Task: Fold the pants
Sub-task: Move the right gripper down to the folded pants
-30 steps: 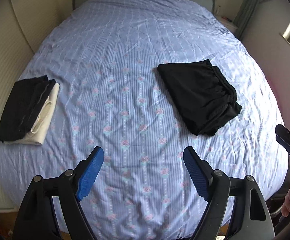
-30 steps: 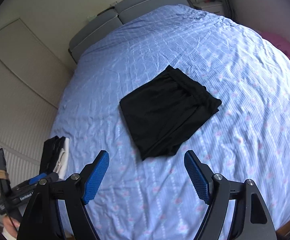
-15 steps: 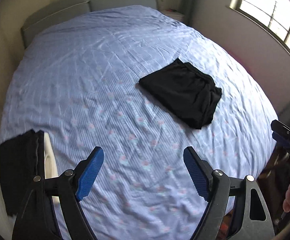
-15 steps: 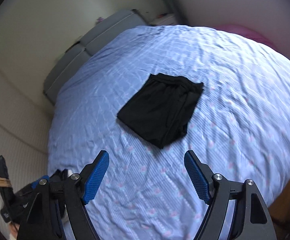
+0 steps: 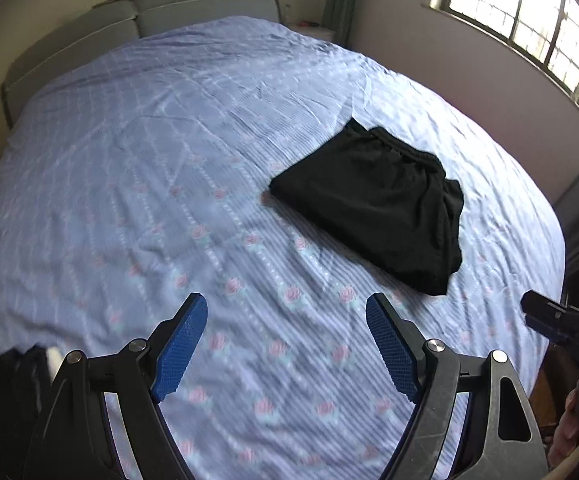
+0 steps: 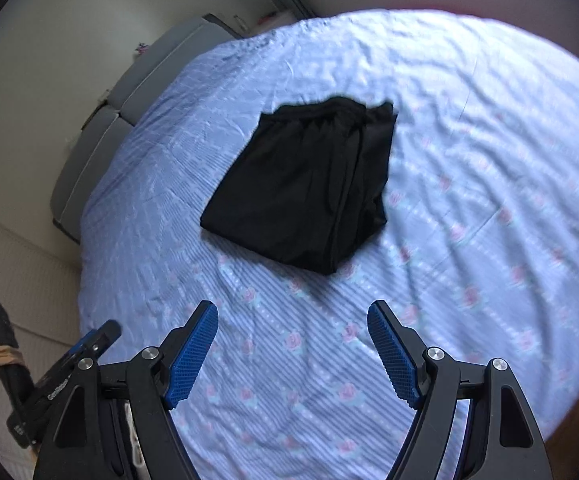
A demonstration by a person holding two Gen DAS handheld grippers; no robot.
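Observation:
Black pants (image 5: pixel 373 204) lie folded into a flat rectangle on the blue flowered bedsheet (image 5: pixel 169 184), right of centre in the left wrist view. The right wrist view has the same pants (image 6: pixel 309 188) ahead of the fingers. My left gripper (image 5: pixel 287 312) hovers open above bare sheet, short of the pants and to their left. My right gripper (image 6: pixel 292 316) is open too, above the sheet just short of the pants' near corner. Nothing is between either pair of blue pads.
A stack of folded clothes (image 5: pixel 5 376), black over white, sits at the bed's left edge. The grey headboard (image 5: pixel 137 20) stands at the far end. A window (image 5: pixel 541 16) is on the right wall. The other gripper (image 5: pixel 561 320) and a hand (image 5: pixel 573 416) show at the right edge.
Both views have rolled and dropped closer to the bed. The folded pants now appear larger and nearer to both grippers. The clothes stack slid to the lower left corner. Both grippers stayed open.

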